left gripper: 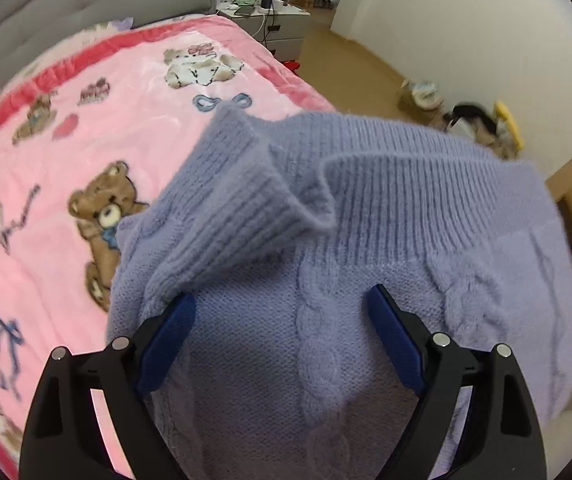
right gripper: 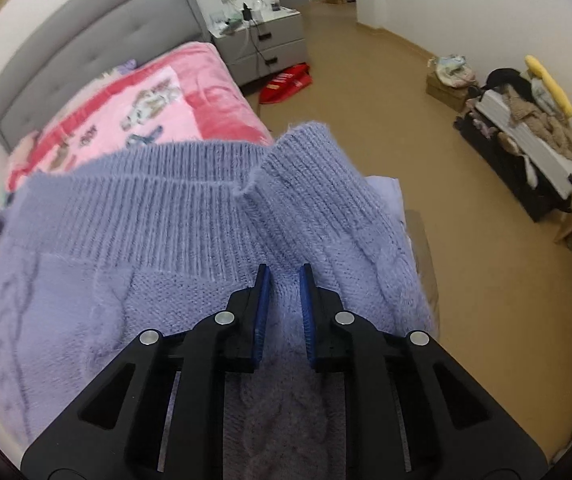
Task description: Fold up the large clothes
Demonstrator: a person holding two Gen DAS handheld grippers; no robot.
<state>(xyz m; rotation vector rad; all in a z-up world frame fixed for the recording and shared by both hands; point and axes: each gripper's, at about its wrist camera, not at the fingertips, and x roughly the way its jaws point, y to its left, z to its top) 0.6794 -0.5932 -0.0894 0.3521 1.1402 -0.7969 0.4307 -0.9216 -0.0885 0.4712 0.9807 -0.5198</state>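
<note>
A lavender cable-knit sweater (left gripper: pixel 366 220) lies on the bed, its ribbed hem across the far side. A ribbed sleeve cuff (left gripper: pixel 238 184) is folded over its left part. My left gripper (left gripper: pixel 280 296) hovers over the sweater's body with its jaws wide apart. Its left fingertip sits at the edge of that sleeve and nothing is pinched. In the right wrist view the sweater (right gripper: pixel 146 240) fills the near field, with another ribbed cuff (right gripper: pixel 310 168) at the right. My right gripper (right gripper: pixel 284 270) stands narrow, its blue pads pinching a ridge of the knit below that cuff.
A pink teddy-bear blanket (left gripper: pixel 106 140) covers the bed, with a grey headboard (right gripper: pixel 86 60) behind. A grey nightstand (right gripper: pixel 270 40) with small items stands past the bed, a red bag (right gripper: pixel 286 82) beside it. Bare tan floor (right gripper: pixel 406 140) lies to the right, with piled belongings (right gripper: pixel 526 128) at the wall.
</note>
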